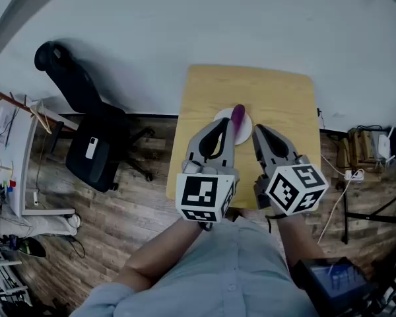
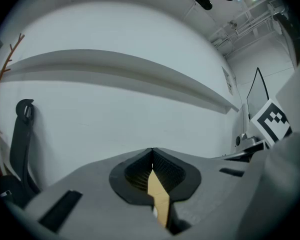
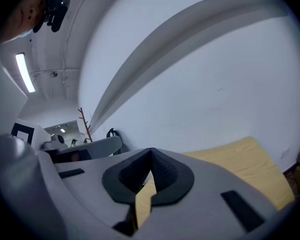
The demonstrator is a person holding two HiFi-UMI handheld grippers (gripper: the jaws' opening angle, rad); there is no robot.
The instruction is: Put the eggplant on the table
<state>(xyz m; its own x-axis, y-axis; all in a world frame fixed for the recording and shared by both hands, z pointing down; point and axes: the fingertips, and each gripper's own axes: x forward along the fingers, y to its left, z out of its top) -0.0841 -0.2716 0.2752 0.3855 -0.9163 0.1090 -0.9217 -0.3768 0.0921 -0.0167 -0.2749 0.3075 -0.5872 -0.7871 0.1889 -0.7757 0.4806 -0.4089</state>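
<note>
Nearest the head camera is the person's shirt (image 1: 231,276). Just beyond it the left gripper (image 1: 228,125) and right gripper (image 1: 257,128) are held side by side over the table's (image 1: 284,104) near edge, probably a ready pose. The eggplant (image 1: 238,114) lies on a plate (image 1: 246,131) near the table's middle. It shows between the two tips and is not yet on bare wood.

Left gripper view: the jaws meet on nothing, aimed at the wall (image 2: 115,109).

Right gripper view: the jaws are likewise together and empty, with the table beyond. Neither gripper view shows the eggplant.
</note>
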